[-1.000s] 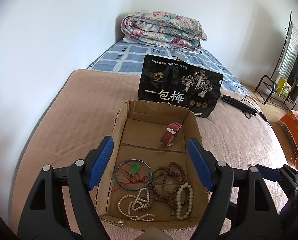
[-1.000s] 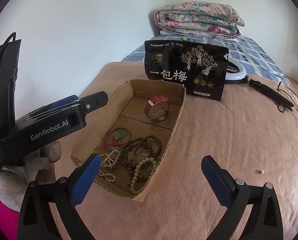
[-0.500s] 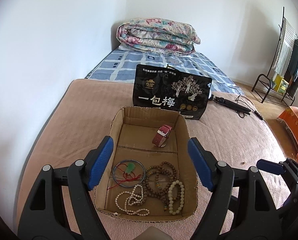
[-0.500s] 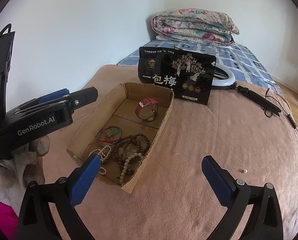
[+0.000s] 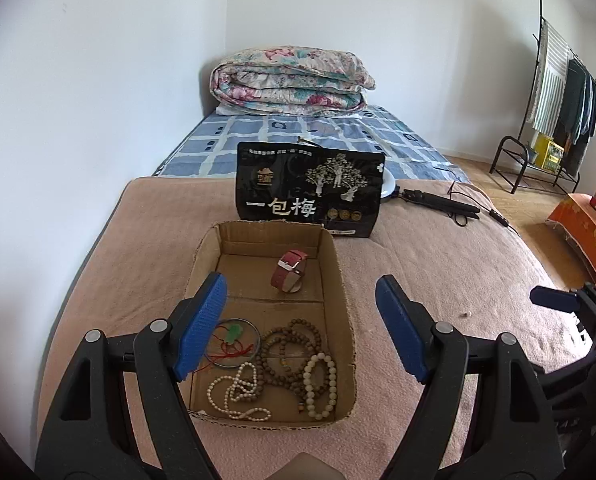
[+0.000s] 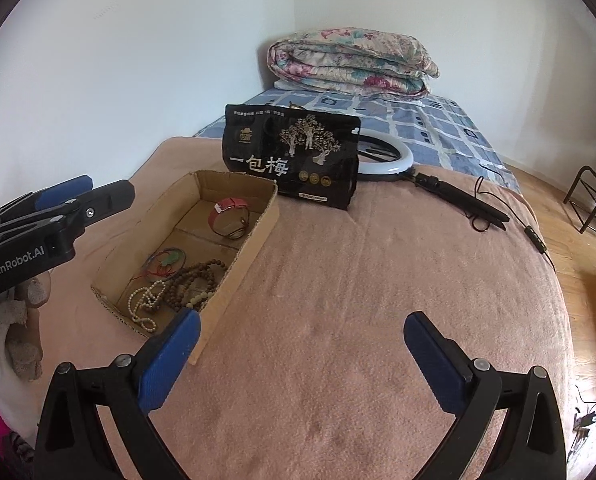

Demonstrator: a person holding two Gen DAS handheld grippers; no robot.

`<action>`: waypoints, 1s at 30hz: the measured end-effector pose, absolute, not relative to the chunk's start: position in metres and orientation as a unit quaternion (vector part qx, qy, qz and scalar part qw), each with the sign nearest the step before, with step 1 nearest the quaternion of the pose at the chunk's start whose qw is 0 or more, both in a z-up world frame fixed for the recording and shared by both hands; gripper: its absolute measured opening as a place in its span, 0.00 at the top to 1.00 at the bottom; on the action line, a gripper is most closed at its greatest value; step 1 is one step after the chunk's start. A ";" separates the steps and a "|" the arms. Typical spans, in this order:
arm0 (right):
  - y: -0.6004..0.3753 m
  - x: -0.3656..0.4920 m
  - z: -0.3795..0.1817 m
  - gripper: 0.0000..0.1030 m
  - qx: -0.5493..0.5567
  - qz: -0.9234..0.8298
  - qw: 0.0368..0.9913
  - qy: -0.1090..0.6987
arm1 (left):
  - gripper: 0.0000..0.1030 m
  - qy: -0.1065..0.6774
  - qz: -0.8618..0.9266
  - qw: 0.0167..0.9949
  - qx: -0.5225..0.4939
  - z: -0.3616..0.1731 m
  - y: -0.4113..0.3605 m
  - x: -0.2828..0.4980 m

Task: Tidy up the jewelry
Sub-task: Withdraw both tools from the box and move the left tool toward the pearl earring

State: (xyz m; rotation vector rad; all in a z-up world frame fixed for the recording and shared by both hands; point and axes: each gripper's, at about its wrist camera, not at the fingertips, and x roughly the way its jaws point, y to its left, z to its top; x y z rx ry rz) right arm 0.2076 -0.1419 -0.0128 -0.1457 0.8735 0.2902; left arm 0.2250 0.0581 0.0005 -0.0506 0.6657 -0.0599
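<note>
Inspector A: Risks first. The bead strands in the cardboard box (image 5: 340, 280) lie overlapped; in my judgement, lifting 1 could drag a neighbour out with it. The box looks light and sits on soft pink blanket (image 6: 358, 300), so a sideways pull may shift or tip it.

Inspector B: Tongs?

Inspector A: Left gripper (image 5: 300, 324) has its jaws spread wide, holding nothing, poised above the near end of the box. Right gripper (image 6: 300, 356) is likewise spread and empty, over bare blanket just right of the box.

Inspector B: Contents?

Inspector A: Far section: 1 red-strapped watch (image 5: 289, 271), standing on edge. Near section: a thin bangle (image 5: 233, 343) with red cord and a green pendant, a dark wooden bead strand (image 5: 287, 350), a pale bead bracelet (image 5: 320, 384), and a small white bead necklace (image 5: 237, 394). The strands touch one another.

Inspector B: Beyond the box?

Inspector A: A black snack bag (image 5: 310, 196) stands just behind it.
</note>
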 end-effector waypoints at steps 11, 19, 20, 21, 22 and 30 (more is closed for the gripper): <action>-0.186 0.210 -0.012 0.00 -0.086 0.087 0.900 0.418 | 0.23 0.324 -0.062 0.944 -0.005 -0.001 0.026 0.208; -0.221 0.213 -0.016 0.00 -0.065 0.067 0.907 0.411 | 0.23 0.331 -0.091 0.939 0.023 -0.014 0.000 0.196; -0.223 0.213 -0.016 0.00 -0.063 0.066 0.908 0.409 | 0.23 0.332 -0.093 0.938 0.024 -0.015 -0.002 0.196; -0.227 0.213 -0.016 0.00 -0.061 0.067 0.909 0.407 | 0.23 0.333 -0.096 0.938 0.025 -0.016 -0.004 0.195; -0.230 0.214 -0.015 0.00 -0.058 0.068 0.910 0.404 | 0.23 0.335 -0.100 0.937 0.026 -0.018 -0.007 0.194; -0.258 0.220 -0.019 0.00 -0.030 0.084 0.912 0.401 | 0.23 0.344 -0.133 0.929 0.036 -0.032 -0.026 0.180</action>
